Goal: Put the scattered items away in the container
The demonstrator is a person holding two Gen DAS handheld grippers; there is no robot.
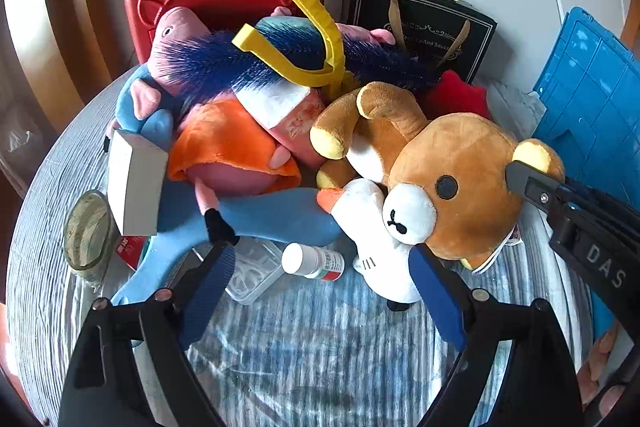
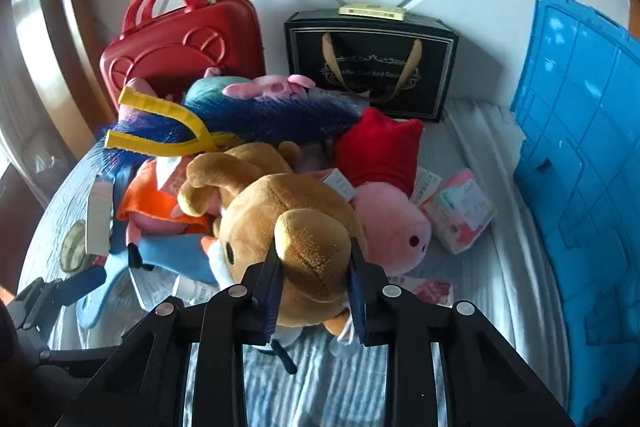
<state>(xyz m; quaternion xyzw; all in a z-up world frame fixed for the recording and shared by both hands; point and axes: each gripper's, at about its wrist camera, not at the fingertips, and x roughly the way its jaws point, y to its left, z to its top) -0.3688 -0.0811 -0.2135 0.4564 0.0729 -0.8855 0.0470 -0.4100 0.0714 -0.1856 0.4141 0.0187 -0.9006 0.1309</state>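
A brown teddy bear [image 2: 280, 211] lies on top of a heap of soft toys on the striped cloth. My right gripper [image 2: 316, 265] is shut on the bear's head, its blue pads pressing in from both sides. In the left wrist view the bear [image 1: 460, 187] lies right of centre, with one of the right gripper's fingers [image 1: 536, 187] at its ear. My left gripper [image 1: 320, 259] stands open low over the cloth. A small white bottle [image 1: 312, 261] and a white plush [image 1: 376, 259] lie between its fingertips, untouched. The blue crate [image 2: 580, 167] stands at the right.
A red case [image 2: 180, 39] and a black gift bag [image 2: 372, 67] stand at the back. A yellow-handled blue brush [image 1: 304, 39], pig plushes, a blue plush [image 1: 260, 215], a grey box [image 1: 136, 183], a jar [image 1: 86, 231] and a pink tissue pack [image 2: 460, 211] crowd the cloth.
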